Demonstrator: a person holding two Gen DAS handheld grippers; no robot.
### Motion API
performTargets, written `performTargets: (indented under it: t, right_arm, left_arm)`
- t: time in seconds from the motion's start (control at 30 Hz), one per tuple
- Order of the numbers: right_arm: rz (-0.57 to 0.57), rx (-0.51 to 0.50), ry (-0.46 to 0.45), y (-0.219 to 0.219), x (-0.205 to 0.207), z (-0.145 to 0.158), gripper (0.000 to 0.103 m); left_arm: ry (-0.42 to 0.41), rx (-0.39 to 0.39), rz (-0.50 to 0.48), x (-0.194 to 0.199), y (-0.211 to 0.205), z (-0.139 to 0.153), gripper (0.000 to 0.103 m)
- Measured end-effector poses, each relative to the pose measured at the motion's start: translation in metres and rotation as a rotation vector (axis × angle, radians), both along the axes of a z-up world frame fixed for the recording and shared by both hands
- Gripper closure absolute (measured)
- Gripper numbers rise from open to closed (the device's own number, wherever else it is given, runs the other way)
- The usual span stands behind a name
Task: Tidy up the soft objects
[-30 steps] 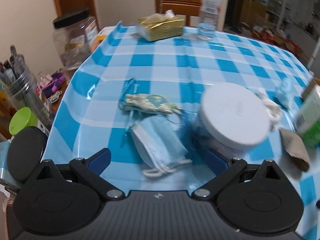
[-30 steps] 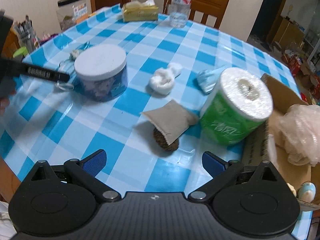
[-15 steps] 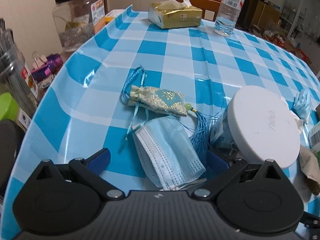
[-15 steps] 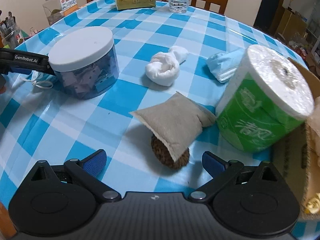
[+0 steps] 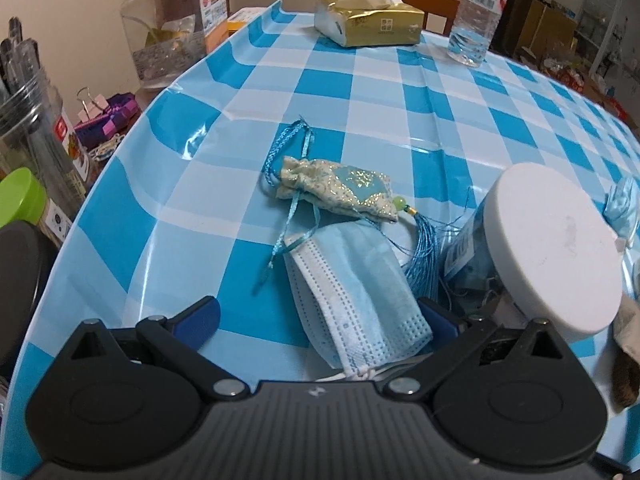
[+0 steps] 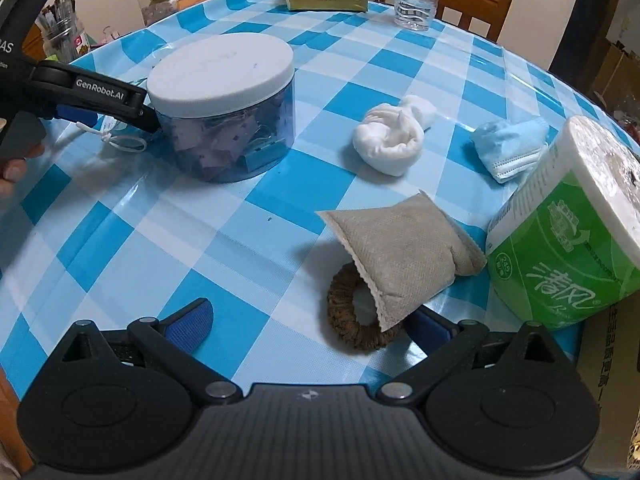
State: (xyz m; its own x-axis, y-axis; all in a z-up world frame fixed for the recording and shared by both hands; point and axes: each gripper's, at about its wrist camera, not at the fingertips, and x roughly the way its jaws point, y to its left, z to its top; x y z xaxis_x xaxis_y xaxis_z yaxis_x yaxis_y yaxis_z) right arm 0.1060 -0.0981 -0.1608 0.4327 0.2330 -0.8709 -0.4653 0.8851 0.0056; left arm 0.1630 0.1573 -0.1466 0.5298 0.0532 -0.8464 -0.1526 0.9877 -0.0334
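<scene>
while the left gripper [image 5: 316, 316] spreads wide around a pleated pale-blue face mask [image 5: 352, 296] on the checked vinyl tablecloth [image 5: 360, 100], only its camera shows a brocade pouch [image 5: 340, 192]. the right gripper [image 6: 308, 320], also wide apart, frames a grey woven sachet [image 6: 404, 248] lying across a brown braided ring [image 6: 344, 320].

The left claw [image 5: 318, 314] stands wide apart over a face mask [image 5: 356, 292], with the white-lidded jar [image 5: 548, 248] crowding just beside its right finger and a tasselled pouch [image 5: 340, 192] ahead. Bare bench [image 5: 192, 216] lies open to the left. Between the right claw [image 6: 308, 320] fingers sit a grey sachet [image 6: 404, 252] and brown ring [image 6: 352, 320]; the green paper roll [image 6: 568, 232] blocks the right.
</scene>
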Motion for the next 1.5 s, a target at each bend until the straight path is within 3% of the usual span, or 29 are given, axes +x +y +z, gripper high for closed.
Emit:
performTargets:
  t: [0.23,0.47,0.53,0.8,1.1,1.3,1.47,1.5]
  right_arm:
    - [-0.023,0.006,-0.015,0.0,-0.003,-0.001,0.0]
    - [-0.043,0.026,-0.058,-0.001,-0.009,-0.003,0.0]
    - [-0.048,0.03,-0.067,-0.001,-0.01,-0.003,0.0]
    - [-0.039,0.021,-0.046,0.0,-0.007,-0.002,0.0]
    - [-0.029,0.01,-0.029,0.0,-0.003,0.0,0.004]
    - [-0.089,0.018,-0.048,-0.007,0.002,0.006,0.029]
    - [-0.126,0.009,-0.056,-0.011,0.002,0.01,0.057]
    - [-0.132,0.006,-0.054,-0.012,0.001,0.01,0.058]
  left_arm:
    - [-0.008,0.052,0.001,0.004,-0.006,-0.002,0.005]
    - [-0.042,0.052,-0.048,0.0,-0.012,0.006,0.057]
    - [-0.048,0.052,-0.065,0.0,-0.015,0.007,0.064]
    - [-0.013,0.046,-0.106,-0.02,-0.015,0.011,0.067]
    - [0.028,0.029,-0.121,-0.045,-0.01,0.013,0.062]
    - [0.02,0.025,-0.118,-0.041,-0.012,0.011,0.057]
    - [0.014,0.026,-0.116,-0.039,-0.012,0.011,0.059]
    - [0.01,0.019,-0.118,-0.039,-0.012,0.012,0.059]
